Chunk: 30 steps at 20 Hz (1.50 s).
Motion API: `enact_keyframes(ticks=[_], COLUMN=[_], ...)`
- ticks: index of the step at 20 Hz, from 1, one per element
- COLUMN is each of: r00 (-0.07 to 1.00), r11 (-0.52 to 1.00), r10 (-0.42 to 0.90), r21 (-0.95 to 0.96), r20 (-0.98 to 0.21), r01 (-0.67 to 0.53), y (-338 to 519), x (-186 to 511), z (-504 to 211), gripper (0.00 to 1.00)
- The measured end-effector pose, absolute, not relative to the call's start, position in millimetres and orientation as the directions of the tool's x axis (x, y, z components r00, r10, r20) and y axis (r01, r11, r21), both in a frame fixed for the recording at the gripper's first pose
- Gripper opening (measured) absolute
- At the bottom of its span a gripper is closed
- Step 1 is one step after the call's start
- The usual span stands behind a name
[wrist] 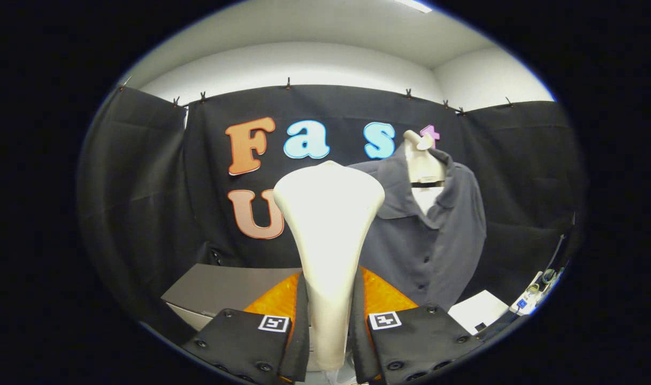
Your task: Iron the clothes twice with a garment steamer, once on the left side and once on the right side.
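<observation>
Gripper: both fingers closed on the handle of the cream garment steamer, head upright between them. Grey shirt: on a mannequin beyond the fingers, to the right, apart from the steamer. Neither pass apparently begun.

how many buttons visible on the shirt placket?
2. Both are on the grey shirt: one at mid-chest, one lower, right of the white steamer that the gripper is shut on. Folds may hide more.
</observation>
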State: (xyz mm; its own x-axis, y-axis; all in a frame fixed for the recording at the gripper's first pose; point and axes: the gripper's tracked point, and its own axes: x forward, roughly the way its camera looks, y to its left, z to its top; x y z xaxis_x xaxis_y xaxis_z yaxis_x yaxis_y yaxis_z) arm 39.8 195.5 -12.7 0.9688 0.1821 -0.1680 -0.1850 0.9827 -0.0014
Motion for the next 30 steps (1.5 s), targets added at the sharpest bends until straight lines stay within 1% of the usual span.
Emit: enact_keyframes(ticks=[3, 7, 14, 21, 30], r00=[0.979, 0.981, 0.967, 0.951, 0.917], r11=[0.989, 0.989, 0.983, 0.969, 0.947], r10=[0.150, 0.144, 0.184, 0.242, 0.306], r21=[0.003, 0.004, 0.033, 0.010, -0.017], r20=[-0.139, -0.127, -0.174, -0.190, -0.255], r01=[-0.151, -0.145, -0.181, -0.245, -0.320], y=[159.9, 126.7, 85.1, 52.7, 44.0], x=[37.5, 53.2, 101.1, 148.8, 172.3], z=[2.1, 3.6, -30.5, -58.2, -105.5], gripper=[0.40, 0.40, 0.40, 0.40, 0.40])
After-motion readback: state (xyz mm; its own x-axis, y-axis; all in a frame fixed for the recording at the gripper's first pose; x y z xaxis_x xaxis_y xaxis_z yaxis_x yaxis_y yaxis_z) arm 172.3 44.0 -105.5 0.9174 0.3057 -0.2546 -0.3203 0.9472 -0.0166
